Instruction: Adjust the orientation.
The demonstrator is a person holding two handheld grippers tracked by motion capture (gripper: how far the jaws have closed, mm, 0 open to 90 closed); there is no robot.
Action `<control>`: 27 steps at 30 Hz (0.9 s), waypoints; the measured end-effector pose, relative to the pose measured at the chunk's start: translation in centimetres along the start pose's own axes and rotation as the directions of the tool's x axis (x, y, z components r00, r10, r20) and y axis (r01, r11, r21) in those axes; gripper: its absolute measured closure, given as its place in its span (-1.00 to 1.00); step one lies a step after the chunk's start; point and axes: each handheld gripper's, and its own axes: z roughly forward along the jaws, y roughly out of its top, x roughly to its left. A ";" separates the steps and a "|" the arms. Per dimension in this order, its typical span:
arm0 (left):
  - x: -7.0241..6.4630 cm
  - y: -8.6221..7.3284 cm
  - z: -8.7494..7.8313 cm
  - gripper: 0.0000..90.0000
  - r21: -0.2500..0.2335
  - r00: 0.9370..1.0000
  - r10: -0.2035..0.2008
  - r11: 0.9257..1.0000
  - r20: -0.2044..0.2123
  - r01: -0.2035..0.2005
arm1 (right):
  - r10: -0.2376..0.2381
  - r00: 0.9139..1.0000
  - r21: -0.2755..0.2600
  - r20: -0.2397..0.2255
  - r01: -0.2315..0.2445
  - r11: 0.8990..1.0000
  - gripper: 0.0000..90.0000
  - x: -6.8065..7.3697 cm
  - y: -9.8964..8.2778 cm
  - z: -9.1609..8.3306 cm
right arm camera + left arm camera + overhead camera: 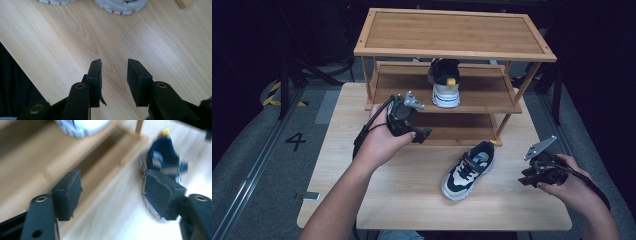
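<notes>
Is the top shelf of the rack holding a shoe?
No, the top shelf is bare; one shoe sits on the middle shelf.

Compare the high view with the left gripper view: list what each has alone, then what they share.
High view alone: the rack's top shelf, the right hand-held gripper, both forearms, the grey floor. Left gripper view alone: a close look along the left hand-held gripper, its jaws wide apart with nothing between them. Shared: the shoe on the table, the shoe on the middle shelf, the wooden table.
</notes>
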 end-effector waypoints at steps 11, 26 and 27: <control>-0.3 -4.9 -0.9 -0.47 0.247 0.998 0.043 0.969 -0.050 -0.029 | -0.013 1.000 -0.079 0.010 0.014 0.997 0.51 -0.4 2.9 -0.7; 0.1 -11.3 -0.2 -0.50 0.368 1.000 -0.002 0.930 0.016 -0.004 | 0.030 0.999 -0.193 -0.037 -0.036 0.981 0.65 -1.5 6.0 -1.5; 0.3 -11.6 0.0 -0.48 0.369 1.000 -0.002 0.929 0.017 -0.004 | 0.033 0.998 -0.204 -0.044 -0.042 0.978 0.63 -1.6 6.1 -1.5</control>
